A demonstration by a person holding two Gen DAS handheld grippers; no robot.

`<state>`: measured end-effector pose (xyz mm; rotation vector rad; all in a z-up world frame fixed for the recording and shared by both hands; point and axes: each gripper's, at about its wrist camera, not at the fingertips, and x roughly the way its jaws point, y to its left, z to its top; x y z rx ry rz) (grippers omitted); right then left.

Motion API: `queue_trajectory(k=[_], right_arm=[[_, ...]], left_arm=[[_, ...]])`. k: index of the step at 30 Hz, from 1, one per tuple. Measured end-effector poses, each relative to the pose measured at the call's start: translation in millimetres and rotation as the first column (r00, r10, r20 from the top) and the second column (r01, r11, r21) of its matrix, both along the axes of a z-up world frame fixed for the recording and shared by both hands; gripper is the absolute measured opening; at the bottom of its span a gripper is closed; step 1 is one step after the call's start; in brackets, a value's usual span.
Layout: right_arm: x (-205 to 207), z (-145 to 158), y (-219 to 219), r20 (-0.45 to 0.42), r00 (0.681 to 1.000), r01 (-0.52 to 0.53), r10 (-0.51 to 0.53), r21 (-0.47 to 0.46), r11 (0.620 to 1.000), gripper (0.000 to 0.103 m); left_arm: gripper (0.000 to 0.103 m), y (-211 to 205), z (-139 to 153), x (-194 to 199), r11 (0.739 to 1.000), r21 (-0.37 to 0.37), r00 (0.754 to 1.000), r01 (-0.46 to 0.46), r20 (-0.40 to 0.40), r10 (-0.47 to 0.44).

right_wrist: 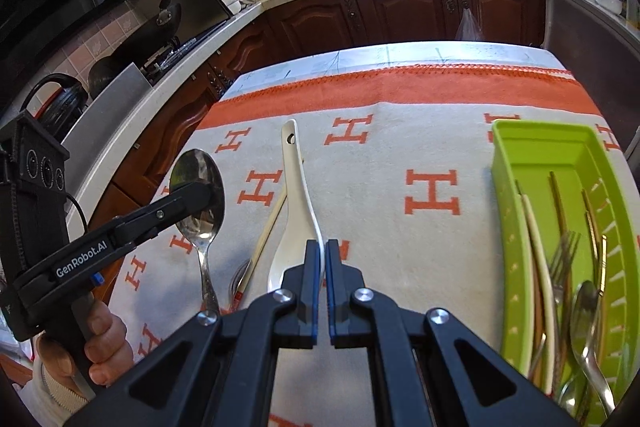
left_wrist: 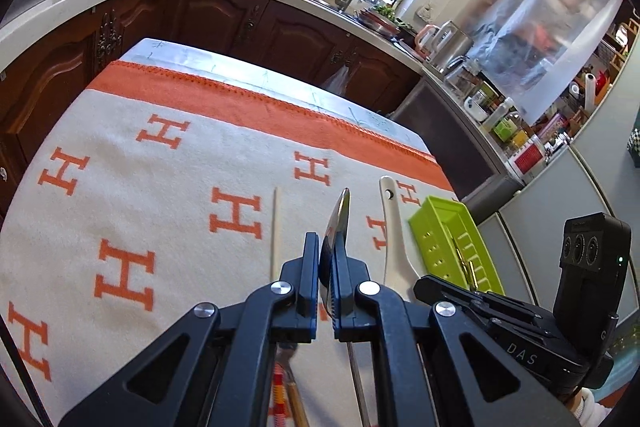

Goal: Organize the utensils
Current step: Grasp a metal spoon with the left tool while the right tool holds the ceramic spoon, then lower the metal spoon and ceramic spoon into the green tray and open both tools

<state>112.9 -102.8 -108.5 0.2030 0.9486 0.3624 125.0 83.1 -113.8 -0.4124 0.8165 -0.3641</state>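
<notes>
My left gripper [left_wrist: 324,239] is shut on the bowl of a metal spoon [left_wrist: 338,223], held edge-on above the cloth; it also shows in the right wrist view [right_wrist: 198,195]. My right gripper [right_wrist: 322,247] is shut on the rim of a white ceramic spoon [right_wrist: 298,187], which also shows in the left wrist view [left_wrist: 394,227]. A green utensil tray [right_wrist: 508,187] on the right holds forks, spoons and chopsticks. A loose chopstick [left_wrist: 275,231] lies on the cloth and also shows in the right wrist view [right_wrist: 266,239].
The table is covered by a cream cloth with orange H marks [right_wrist: 432,195]. More utensils lie under the left gripper [left_wrist: 286,387]. Dark wood cabinets [right_wrist: 400,11] and a counter with a sink stand behind the table.
</notes>
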Motion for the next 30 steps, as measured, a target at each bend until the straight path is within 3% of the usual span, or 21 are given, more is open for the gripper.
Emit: queue_trajectory(k=[9,19,24,30], right_arm=[[-38.5,22.8,-49.4,0.037,0.996,0.079,-0.080,0.025,0.997,0.002],[-64.6,32.3,-128.6,0.089,0.961,0.262,-0.262,0.006,0.965,0.002],[-68.7,26.6,-155.4,0.100,0.943,0.321,-0.317,-0.022,0.947,0.002],[-69.2,16.9,-177.7,0.098,0.935,0.347,-0.340,-0.067,0.935,0.002]], left_arm=[[0.003,-40.0,25.0,-15.9,0.995,0.016,0.995,0.094,-0.011,-0.094],[0.003,-127.3,62.2,-19.8,0.962,0.018,0.961,0.274,-0.027,-0.274],[0.003,-171.3,63.0,-6.7,0.950,0.032,0.949,0.312,-0.068,-0.309],[0.003,-210.3,44.0,13.4,0.946,0.060,0.942,0.318,-0.133,-0.308]])
